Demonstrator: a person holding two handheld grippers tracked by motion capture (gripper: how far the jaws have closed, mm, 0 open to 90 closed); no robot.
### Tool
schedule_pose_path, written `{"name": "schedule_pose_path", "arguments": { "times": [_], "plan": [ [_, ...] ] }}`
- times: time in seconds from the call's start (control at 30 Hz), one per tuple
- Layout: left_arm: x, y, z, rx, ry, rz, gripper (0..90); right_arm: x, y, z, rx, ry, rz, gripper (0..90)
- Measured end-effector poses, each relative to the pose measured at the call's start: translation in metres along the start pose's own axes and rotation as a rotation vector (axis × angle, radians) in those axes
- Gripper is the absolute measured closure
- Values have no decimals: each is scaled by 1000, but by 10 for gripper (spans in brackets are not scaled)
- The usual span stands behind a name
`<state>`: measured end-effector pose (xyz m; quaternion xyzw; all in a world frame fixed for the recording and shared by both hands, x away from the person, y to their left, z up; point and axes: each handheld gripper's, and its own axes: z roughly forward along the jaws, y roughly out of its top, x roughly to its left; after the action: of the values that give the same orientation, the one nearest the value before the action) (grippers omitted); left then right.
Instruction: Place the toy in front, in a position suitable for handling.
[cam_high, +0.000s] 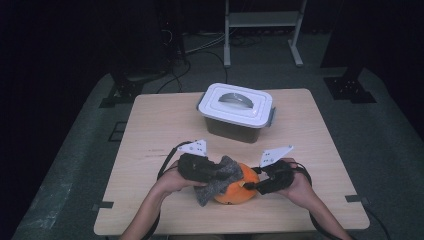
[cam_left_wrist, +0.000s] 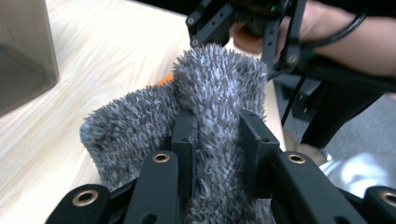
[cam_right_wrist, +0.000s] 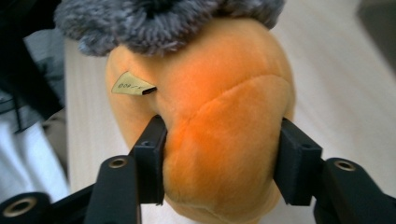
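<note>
Left tongs (cam_left_wrist: 217, 140) clamp the grey cloth (cam_left_wrist: 205, 98) draped over the orange plush toy (cam_right_wrist: 219, 130) — right tongs (cam_right_wrist: 219, 163) grip that toy's sides.

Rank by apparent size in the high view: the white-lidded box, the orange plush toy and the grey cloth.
1. White-lidded box, clearly the largest.
2. and 3. Orange plush toy and grey cloth look similar; the cloth covers part of the toy, so I cannot rank them.

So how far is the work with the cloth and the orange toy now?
Done: left gripper is shut on the grey cloth, and the cloth lies over the orange toy. In hand: right gripper has its fingers against the toy's sides. Left: I cannot tell; the box is closed.
</note>
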<state>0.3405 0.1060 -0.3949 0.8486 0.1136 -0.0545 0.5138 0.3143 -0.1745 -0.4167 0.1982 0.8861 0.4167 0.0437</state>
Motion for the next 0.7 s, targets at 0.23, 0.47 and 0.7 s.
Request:
{"name": "schedule_pose_path", "arguments": {
  "times": [0.23, 0.47, 0.7],
  "plan": [
    [1, 5, -9, -68, 81, 4, 699, 2, 7, -5, -98, -109, 11, 456],
    [14, -12, -2, 12, 77, -37, 694, -1, 0, 5, 33, -71, -17, 361],
    [17, -16, -4, 34, 65, -46, 694, -9, -2, -6, 73, 16, 3, 270]
  ]
}}
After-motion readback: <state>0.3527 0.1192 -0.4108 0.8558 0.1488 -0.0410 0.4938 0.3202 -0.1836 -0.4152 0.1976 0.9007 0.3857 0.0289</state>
